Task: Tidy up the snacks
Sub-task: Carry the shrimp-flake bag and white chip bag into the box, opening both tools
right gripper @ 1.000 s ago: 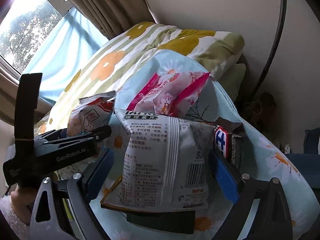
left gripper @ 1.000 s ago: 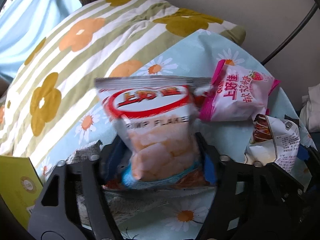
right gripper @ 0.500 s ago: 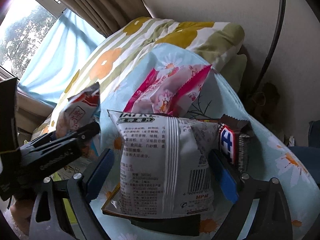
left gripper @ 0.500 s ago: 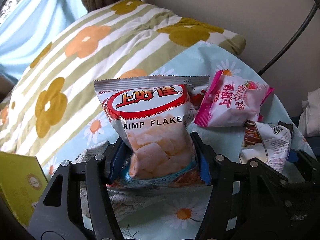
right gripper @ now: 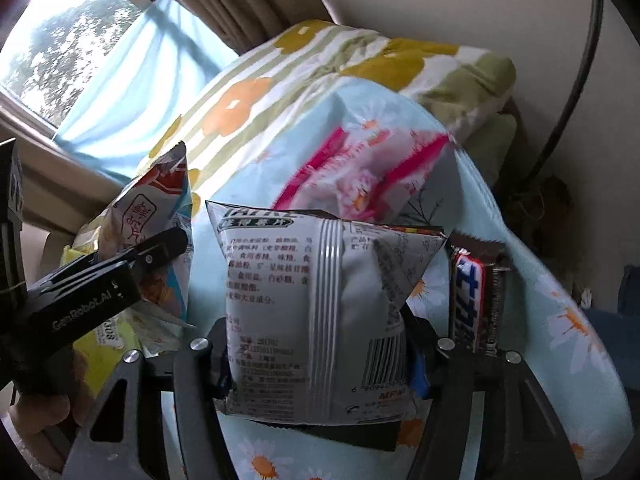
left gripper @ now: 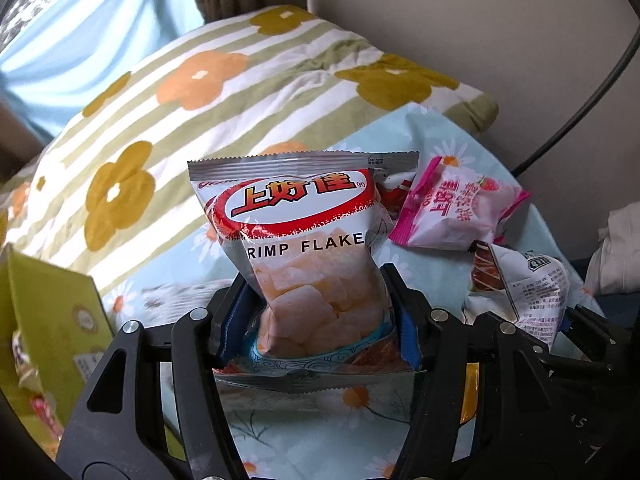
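My left gripper (left gripper: 316, 320) is shut on the lower part of a shrimp flakes bag (left gripper: 304, 240), held upright above the daisy-print cloth (left gripper: 320, 432). In the right wrist view the same bag (right gripper: 156, 208) hangs at the left in that gripper. The jaws of my right gripper (right gripper: 320, 360) are closing on a silver snack bag (right gripper: 312, 300), and the blue pads press its two sides. A pink sweets bag (left gripper: 456, 212) lies behind it on the cloth. A brown chocolate bar (right gripper: 472, 296) lies just right of the silver bag.
A striped quilt with orange and yellow flowers (left gripper: 200, 80) is piled behind the cloth, against the wall. A yellow-green box (left gripper: 44, 312) stands at the left. A dark flat packet (right gripper: 360, 436) lies under the silver bag. A black cable (left gripper: 580, 92) runs along the wall at the right.
The right jaws have drawn in from wide apart onto the silver bag. My left gripper has risen with the shrimp flakes bag, which stands more upright.
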{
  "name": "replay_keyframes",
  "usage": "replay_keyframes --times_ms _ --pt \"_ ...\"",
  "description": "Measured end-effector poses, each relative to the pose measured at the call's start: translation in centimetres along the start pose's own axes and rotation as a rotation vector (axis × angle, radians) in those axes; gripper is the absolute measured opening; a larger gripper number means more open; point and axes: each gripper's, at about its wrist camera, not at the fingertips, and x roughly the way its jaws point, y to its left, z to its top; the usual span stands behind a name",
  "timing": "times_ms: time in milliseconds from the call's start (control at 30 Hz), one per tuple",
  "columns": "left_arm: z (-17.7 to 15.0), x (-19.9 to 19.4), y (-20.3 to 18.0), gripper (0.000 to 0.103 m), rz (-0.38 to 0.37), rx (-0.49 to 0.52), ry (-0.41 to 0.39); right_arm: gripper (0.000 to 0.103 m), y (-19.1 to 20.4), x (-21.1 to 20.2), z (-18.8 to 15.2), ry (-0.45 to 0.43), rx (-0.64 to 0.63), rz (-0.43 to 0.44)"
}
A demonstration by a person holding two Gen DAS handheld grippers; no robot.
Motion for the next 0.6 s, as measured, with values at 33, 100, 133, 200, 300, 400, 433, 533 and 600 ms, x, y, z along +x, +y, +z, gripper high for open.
replay_keyframes --times_ms 33,100,133,200,300,400,433,533,600 --pt "-0.1 -0.5 0.0 0.057 0.002 -0.012 -0.007 0.059 0.2 -0.4 0.1 -0.005 -0.010 0.005" --pt "-0.1 -1.7 0.1 0.057 0.004 -0.039 -0.025 0.059 0.6 -1.5 0.4 -0.017 -0.038 0.017" --pt "-0.1 -2.4 0.2 0.057 0.003 -0.053 -0.035 0.059 0.7 -2.0 0.6 -0.023 -0.056 0.026" --pt "-0.1 -3.6 0.4 0.057 0.000 -0.083 -0.055 0.059 1.2 -3.0 0.8 -0.034 -0.089 0.037" --pt "-0.1 -5.9 0.7 0.057 0.000 -0.134 -0.098 0.059 2.0 -4.5 1.4 -0.050 -0.147 0.058" --pt "0.0 -8.3 1.2 0.057 0.011 -0.179 -0.146 0.059 3.2 -5.8 2.2 -0.066 -0.221 0.078" --pt "0.0 -9.0 1.3 0.057 0.017 -0.192 -0.162 0.059 3.7 -6.2 2.5 -0.069 -0.250 0.085" --pt "-0.4 -11.7 2.4 0.057 0.039 -0.250 -0.206 0.059 5.4 -7.3 3.1 -0.084 -0.333 0.112" --pt "-0.8 -13.3 3.5 0.057 0.059 -0.293 -0.228 0.059 6.7 -8.0 3.5 -0.086 -0.385 0.135"
